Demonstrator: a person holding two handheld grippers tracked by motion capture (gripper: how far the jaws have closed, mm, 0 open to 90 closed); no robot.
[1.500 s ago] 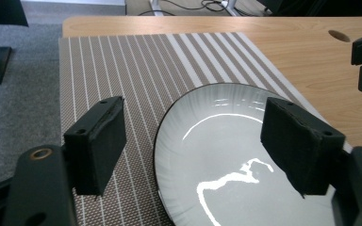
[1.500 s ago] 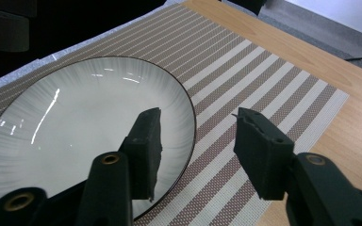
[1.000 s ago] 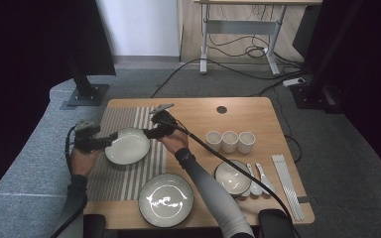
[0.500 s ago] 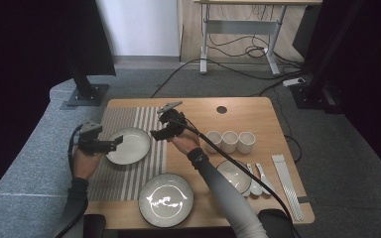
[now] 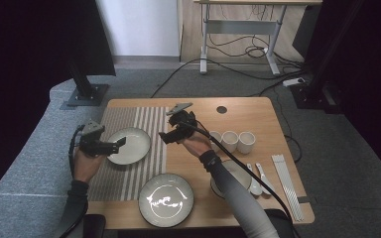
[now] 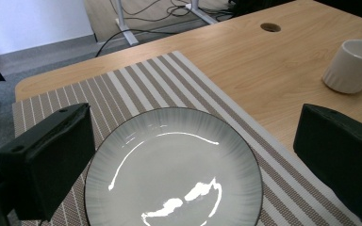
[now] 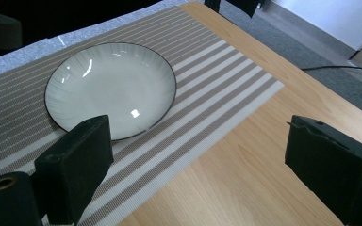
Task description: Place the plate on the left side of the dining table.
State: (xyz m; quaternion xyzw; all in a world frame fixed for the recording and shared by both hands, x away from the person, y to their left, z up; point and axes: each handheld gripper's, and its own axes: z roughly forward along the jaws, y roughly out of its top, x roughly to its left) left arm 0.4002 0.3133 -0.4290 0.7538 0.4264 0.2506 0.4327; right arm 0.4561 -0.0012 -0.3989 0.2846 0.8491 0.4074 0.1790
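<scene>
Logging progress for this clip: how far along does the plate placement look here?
Done: the pale plate lies flat on the striped placemat. In hand: nothing; the left tool and right tool have just been opening, both stand open and clear of the plate with nothing between their jaws. Left, probably: the dark-patterned plate, the bowl, three cups, spoons and chopsticks are still ungrouped.

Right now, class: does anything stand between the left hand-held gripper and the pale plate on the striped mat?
Nothing visible does. The left hand-held gripper hangs open right over the pale plate, which lies on the striped mat.
</scene>
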